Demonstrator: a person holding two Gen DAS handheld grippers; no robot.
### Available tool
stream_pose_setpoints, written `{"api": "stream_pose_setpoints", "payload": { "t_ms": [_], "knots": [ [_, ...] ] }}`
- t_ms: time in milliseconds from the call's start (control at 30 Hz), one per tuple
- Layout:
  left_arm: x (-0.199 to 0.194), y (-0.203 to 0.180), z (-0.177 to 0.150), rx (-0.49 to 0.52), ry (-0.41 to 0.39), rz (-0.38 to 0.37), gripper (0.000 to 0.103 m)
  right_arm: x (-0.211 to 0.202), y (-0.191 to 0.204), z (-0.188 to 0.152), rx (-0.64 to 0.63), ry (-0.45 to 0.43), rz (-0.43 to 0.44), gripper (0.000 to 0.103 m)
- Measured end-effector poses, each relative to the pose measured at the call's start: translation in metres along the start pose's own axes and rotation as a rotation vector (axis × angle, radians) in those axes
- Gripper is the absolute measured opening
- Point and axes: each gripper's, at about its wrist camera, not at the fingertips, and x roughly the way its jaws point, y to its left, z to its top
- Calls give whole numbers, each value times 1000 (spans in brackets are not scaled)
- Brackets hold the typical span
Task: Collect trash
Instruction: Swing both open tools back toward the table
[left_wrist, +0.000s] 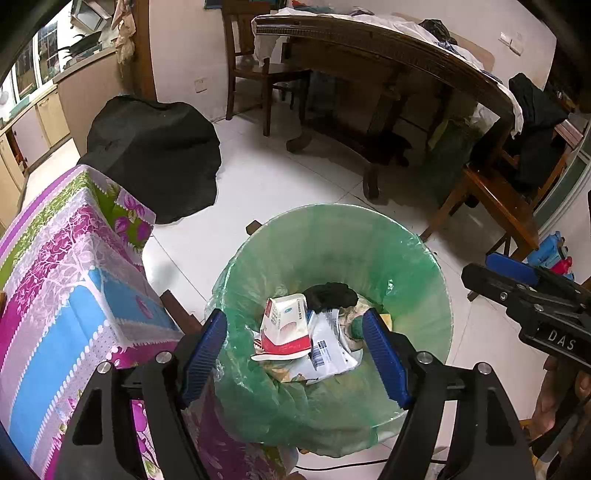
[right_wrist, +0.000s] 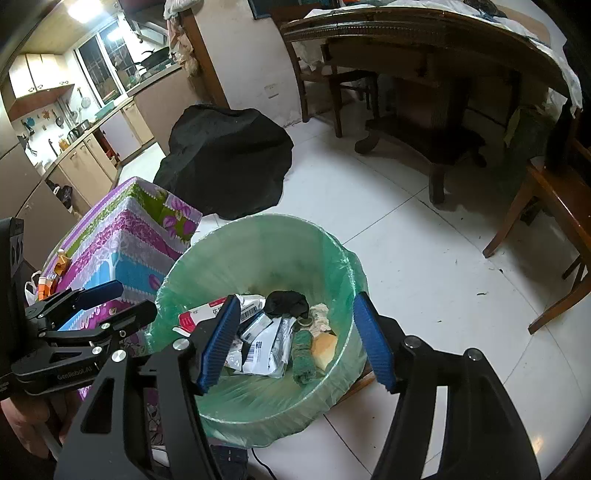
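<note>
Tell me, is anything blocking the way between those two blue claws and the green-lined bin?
Nothing visible does. The left gripper and right gripper hang open directly over the uncovered trash bin, with only trash lying inside it.

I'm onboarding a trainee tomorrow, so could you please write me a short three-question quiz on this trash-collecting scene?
1. True or false: the left gripper is clamped on a piece of trash.
2. What colour is the liner of the trash bin? A) black B) green C) white
3. Fill in: the red-and-white carton lies ____ the bin.

Key: 1. False; both it and the right gripper stand open and empty above the bin. 2. B. 3. inside.
</note>
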Motion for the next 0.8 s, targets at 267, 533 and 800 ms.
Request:
{"api": "stream_pose_setpoints", "payload": {
  "t_ms": [267,533,800],
  "knots": [
    [-10,0,-2,2,-12,5,76,-14,7,-2,-5,-39,-12,67],
    [-32,8,-10,4,-37,16,79,-48,29,-7,-45,-144,-28,74],
    [-81,27,-41,48,-118,59,79,-92,67,-34,-105,-298,20,80]
  ]
}}
